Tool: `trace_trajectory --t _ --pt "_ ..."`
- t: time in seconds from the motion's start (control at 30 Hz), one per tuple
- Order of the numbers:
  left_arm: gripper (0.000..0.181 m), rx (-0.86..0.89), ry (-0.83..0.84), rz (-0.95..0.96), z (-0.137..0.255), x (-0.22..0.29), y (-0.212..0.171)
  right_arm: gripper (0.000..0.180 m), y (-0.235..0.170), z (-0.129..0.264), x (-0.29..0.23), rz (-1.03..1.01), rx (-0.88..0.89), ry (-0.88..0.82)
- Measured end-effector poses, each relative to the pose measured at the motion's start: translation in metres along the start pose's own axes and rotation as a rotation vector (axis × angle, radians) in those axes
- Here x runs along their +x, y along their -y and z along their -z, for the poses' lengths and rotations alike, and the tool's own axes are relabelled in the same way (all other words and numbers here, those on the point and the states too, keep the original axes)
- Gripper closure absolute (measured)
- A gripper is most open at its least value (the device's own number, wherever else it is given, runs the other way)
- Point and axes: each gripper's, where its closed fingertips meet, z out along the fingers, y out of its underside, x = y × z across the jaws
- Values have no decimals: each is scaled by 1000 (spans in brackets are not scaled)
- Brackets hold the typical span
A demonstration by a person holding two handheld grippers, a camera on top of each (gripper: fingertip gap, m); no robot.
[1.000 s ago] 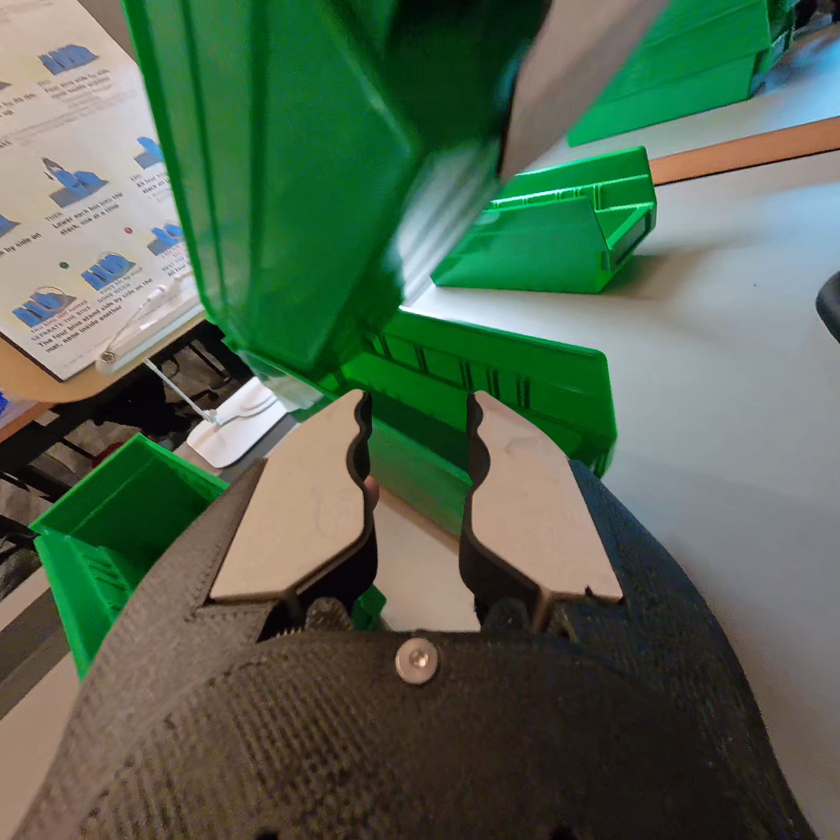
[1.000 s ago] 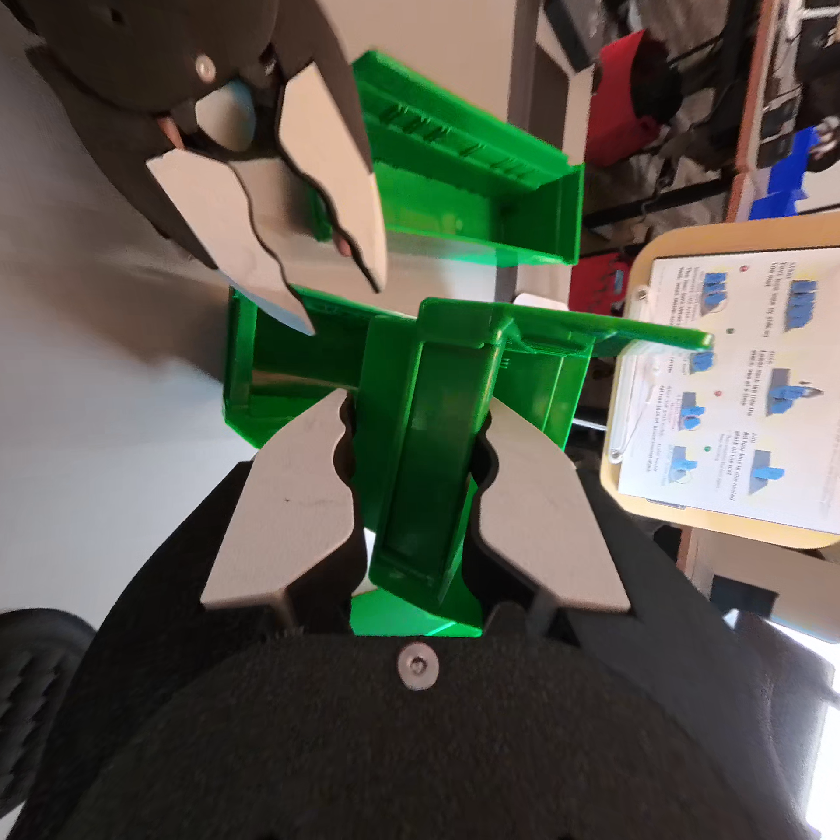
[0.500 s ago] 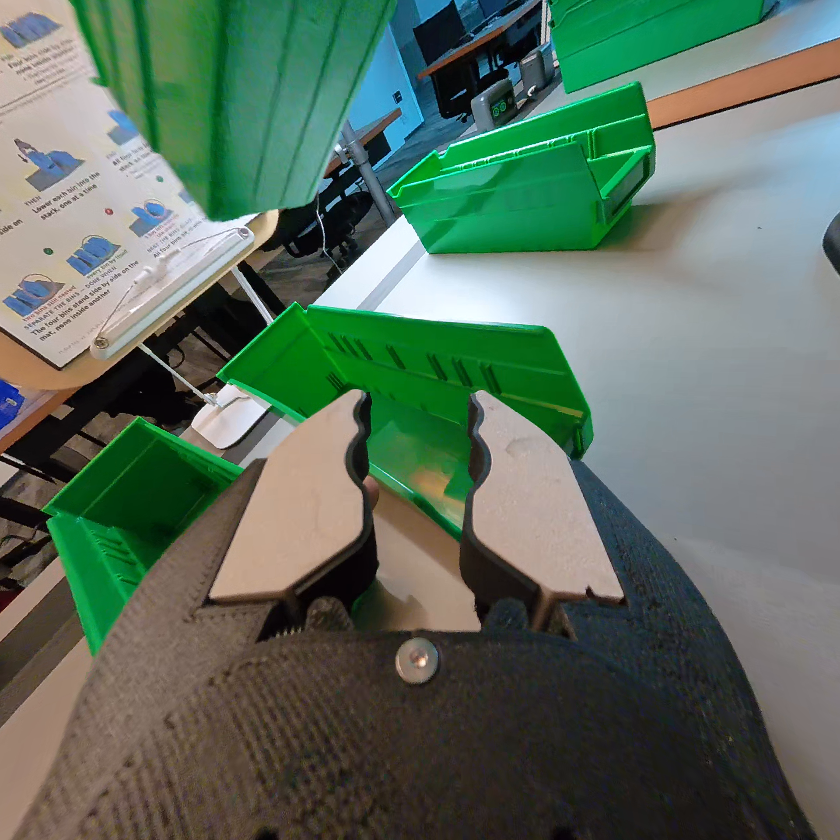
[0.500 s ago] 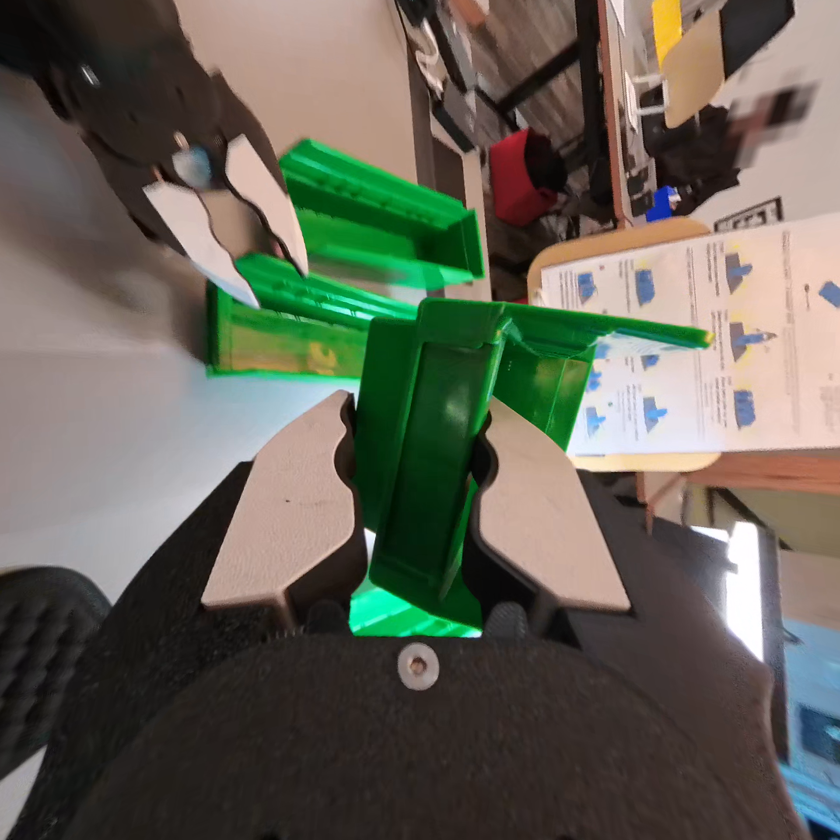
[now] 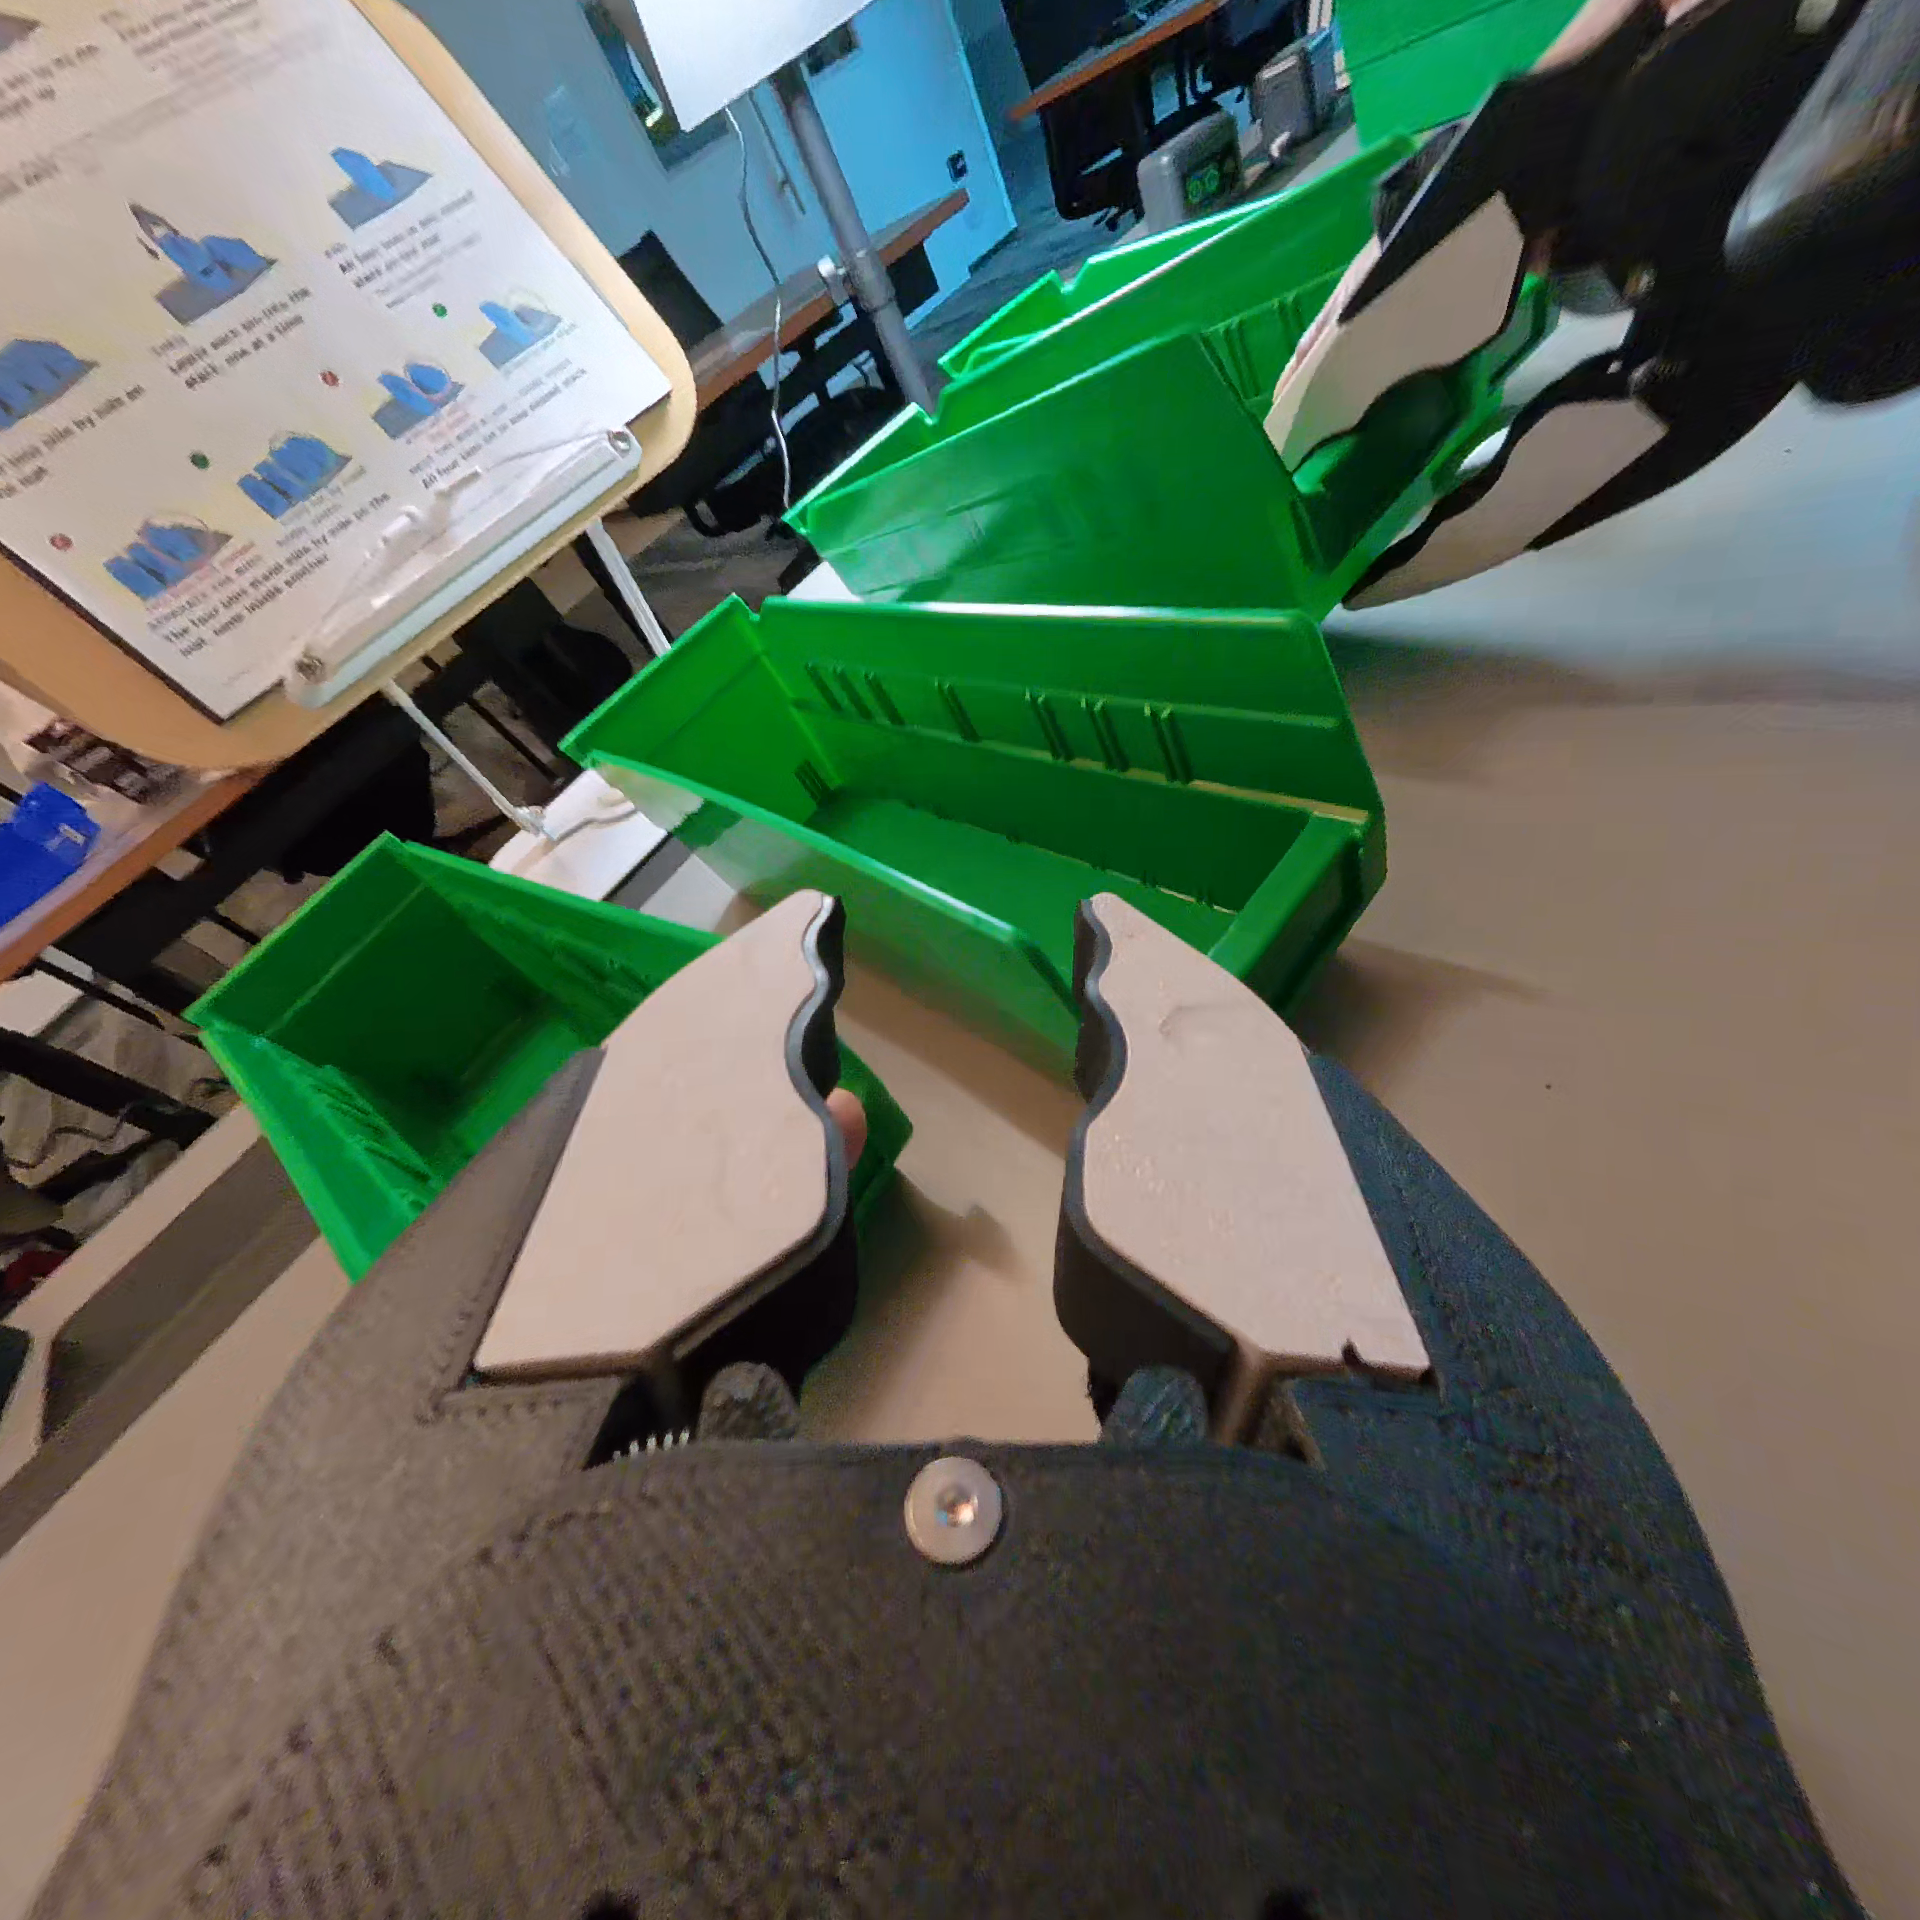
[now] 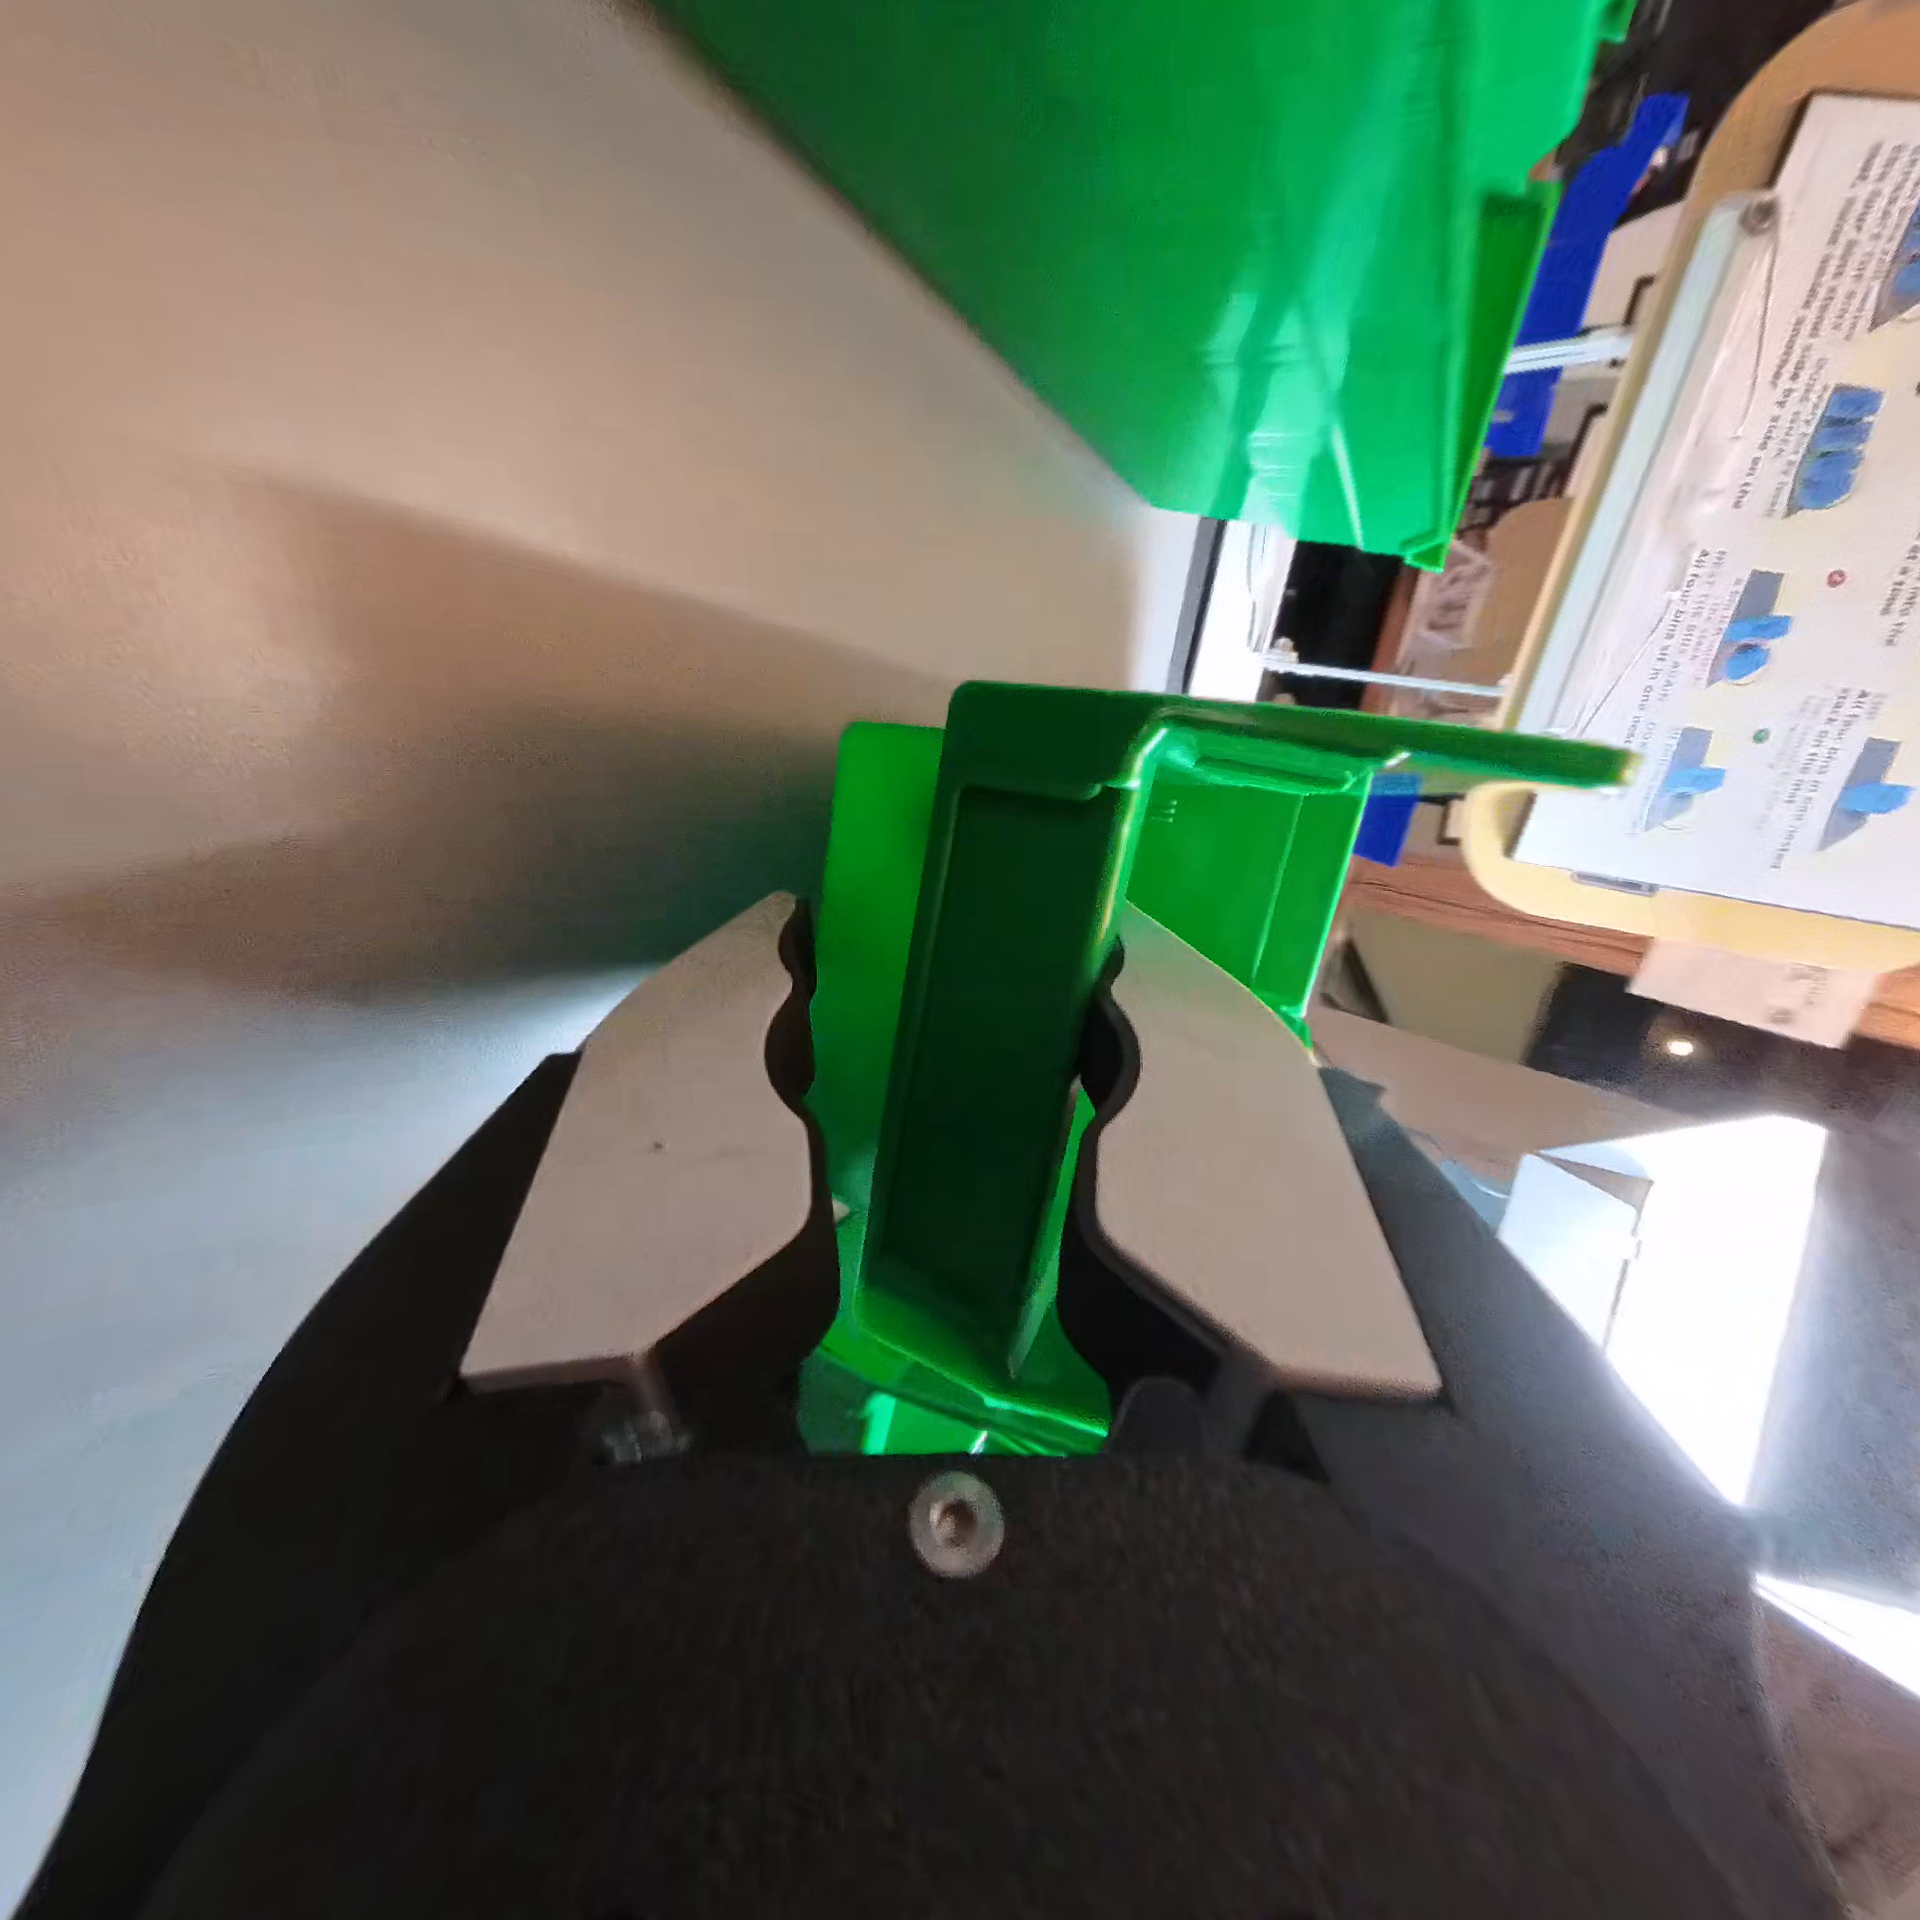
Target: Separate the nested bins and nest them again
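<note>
Office desks and chairs fill the background, and we're working on a pale grey table (image 5: 1558,935). Our left gripper (image 5: 951,925) hangs just above it with the fingers (image 5: 1195,1091) spread a moderate gap apart and nothing between them. Right past the fingertips there's an open green bin (image 5: 997,790) lying on the table, its long side running across the gap. Off to the left of the left finger sits a smaller-looking bin (image 5: 395,997) at the table edge, opening facing up.

Further ahead and to the right, our right gripper (image 5: 1455,436) is clamped on the front lip of a third bin (image 5: 1091,488). Another bin (image 5: 1174,281) sits right behind that one; can't tell if they touch. In the right wrist view the fingers (image 6: 665,1143) pinch that front wall (image 6: 987,1039) from both sides, the bin body stretching ahead beyond the tips. A blurry green bin (image 6: 1195,208) fills the space ahead and above them.

An instruction board (image 5: 260,343) on a stand is ahead, left of the left fingers.
</note>
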Motion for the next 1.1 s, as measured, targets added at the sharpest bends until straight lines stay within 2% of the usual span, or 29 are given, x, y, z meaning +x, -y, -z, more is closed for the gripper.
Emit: trace_trajectory --t 0.1,0.13,0.17,0.3,0.4,0.47,0.53,0.6,0.83,1.1 --pt "138 -22 -43 25 1 5 -11 133 -2 -7 -12 -39 15 15" --pt "138 -30 -62 26 1 8 -13 130 -2 -6 -17 -74 14 55" --pt "137 -38 -89 26 1 13 -16 119 -1 -4 -18 -99 7 77" --pt "137 -87 -154 23 -2 27 -24 119 26 31 -11 -275 108 110" --pt "148 -135 -208 -2 -5 39 -34 128 52 58 -6 -408 229 105" --pt "157 -133 -175 -36 -12 40 -35 131 71 65 -12 -495 301 139" --pt "166 -114 -162 -59 -20 44 -31 135 87 63 -19 -554 348 163" --pt "166 -109 -143 -46 -30 47 -27 136 94 51 -17 -602 358 130" --pt "166 -81 -118 7 -41 41 -27 145 84 25 -3 -835 443 41" --pt "166 -114 -141 33 -33 42 -34 149 96 25 -5 -860 449 41"
